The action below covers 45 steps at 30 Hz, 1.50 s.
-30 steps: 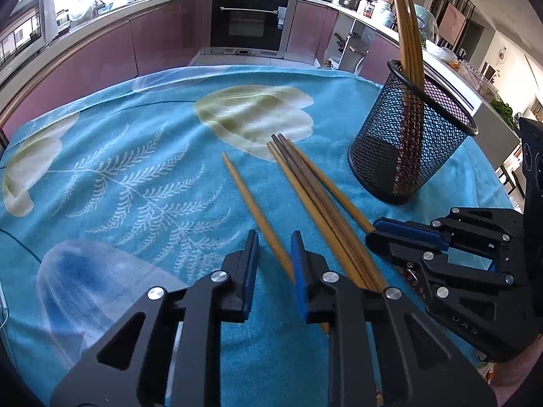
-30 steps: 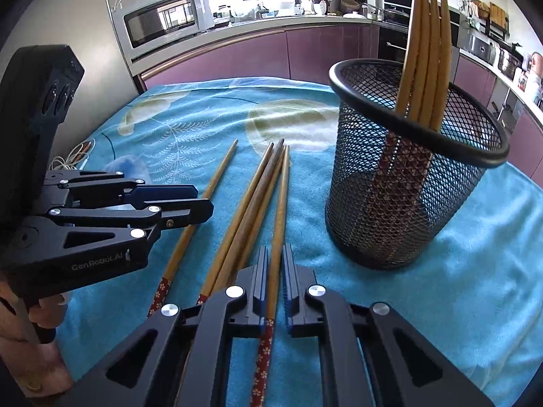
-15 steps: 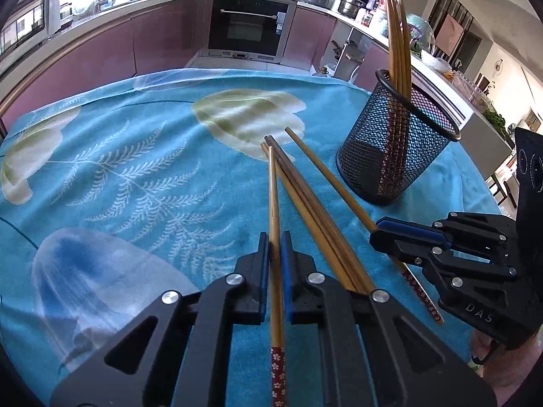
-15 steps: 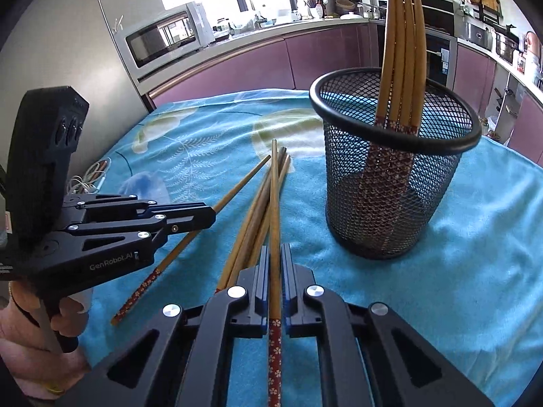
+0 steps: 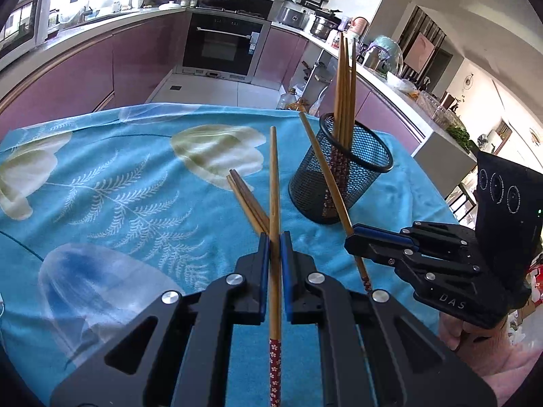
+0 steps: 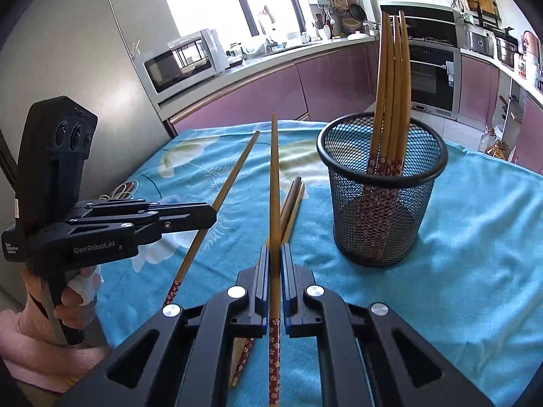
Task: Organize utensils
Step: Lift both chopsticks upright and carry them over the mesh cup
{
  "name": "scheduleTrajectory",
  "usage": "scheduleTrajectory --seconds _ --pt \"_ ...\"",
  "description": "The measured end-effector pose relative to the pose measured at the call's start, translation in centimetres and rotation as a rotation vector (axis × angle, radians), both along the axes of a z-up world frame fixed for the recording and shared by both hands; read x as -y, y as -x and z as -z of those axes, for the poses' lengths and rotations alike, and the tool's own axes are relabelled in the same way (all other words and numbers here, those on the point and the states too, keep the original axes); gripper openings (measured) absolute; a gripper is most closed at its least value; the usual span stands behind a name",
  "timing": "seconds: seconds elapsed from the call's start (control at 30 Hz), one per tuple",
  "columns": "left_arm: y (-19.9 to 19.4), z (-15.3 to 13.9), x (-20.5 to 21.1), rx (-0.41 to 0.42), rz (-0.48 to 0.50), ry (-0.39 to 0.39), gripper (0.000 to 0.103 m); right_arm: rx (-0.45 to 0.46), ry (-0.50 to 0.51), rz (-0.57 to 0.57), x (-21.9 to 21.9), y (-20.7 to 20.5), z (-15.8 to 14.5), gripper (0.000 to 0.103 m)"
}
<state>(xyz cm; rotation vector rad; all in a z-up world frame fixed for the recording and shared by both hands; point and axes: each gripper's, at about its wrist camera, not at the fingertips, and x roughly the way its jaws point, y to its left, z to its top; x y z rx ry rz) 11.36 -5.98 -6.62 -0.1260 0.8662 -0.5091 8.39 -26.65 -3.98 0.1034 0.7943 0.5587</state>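
Note:
My left gripper (image 5: 274, 237) is shut on a wooden chopstick (image 5: 273, 183) with a red flowered end and holds it raised above the blue cloth. My right gripper (image 6: 275, 248) is shut on another chopstick (image 6: 274, 176), also raised. Each gripper shows in the other's view: the right gripper (image 5: 353, 235) with its chopstick (image 5: 325, 176), the left gripper (image 6: 212, 215) with its chopstick (image 6: 234, 173). A black mesh cup (image 6: 380, 200) holds several upright chopsticks (image 6: 390, 95); it also shows in the left wrist view (image 5: 339, 176). A few chopsticks (image 5: 246, 200) lie on the cloth.
The table carries a blue cloth (image 5: 118, 183) with leaf and flower prints. Beyond its far edge stand purple kitchen cabinets (image 5: 135, 54) and an oven (image 5: 220, 44). A microwave (image 6: 183, 61) sits on the counter in the right wrist view.
Both grippers have lifted their chopsticks up off the cloth and drawn back from the cup. One second ago the left gripper was open over its chopstick; it has since shut on it.

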Motion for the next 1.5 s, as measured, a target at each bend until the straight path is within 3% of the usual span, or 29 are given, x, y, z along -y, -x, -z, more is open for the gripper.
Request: scheduleTrajectory --seconds 0.7,1.5 --pt "2.1 -5.7 -0.9 0.099 0.082 0.181 0.008 0.109 -0.127 0.052 3.7 1.0 -4.2 0.006" --pt "-0.8 -12.7 0.8 0.249 0.085 0.232 0.007 0.268 -0.129 0.15 5.9 -2.6 -8.9 0.006"
